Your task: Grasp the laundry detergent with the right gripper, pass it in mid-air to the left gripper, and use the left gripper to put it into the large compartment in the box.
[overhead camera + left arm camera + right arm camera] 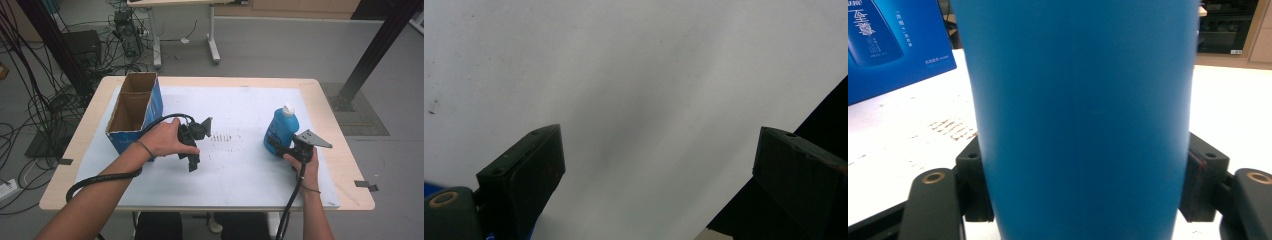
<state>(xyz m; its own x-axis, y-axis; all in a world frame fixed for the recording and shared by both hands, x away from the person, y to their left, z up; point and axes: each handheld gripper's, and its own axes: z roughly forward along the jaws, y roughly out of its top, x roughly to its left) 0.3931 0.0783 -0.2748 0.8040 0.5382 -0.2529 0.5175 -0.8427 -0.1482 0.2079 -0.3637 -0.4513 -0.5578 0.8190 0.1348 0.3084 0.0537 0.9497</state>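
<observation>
Blue plastic bottle (pixel 281 131) stands upright at right centre of the high view, the right gripper (pixel 278 148) clamped across its lower body. Smooth, stiff, likely slippery: hold it low and firmly. Left gripper (pixel 659 165) is spread, holding nothing.

On the desk (pixel 320 92) there is one white sheet (pixel 240 165) covering most of its top. One blue bottle (pixel 281 129) with one white cap (pixel 288 109) stands on it. One open cardboard box (pixel 135 111) with blue sides stands there too, divided into two compartments. Two tongs are in play, the left tongs (pixel 193 162) and the right tongs (pixel 272 145), one in each of the person's two hands.
</observation>
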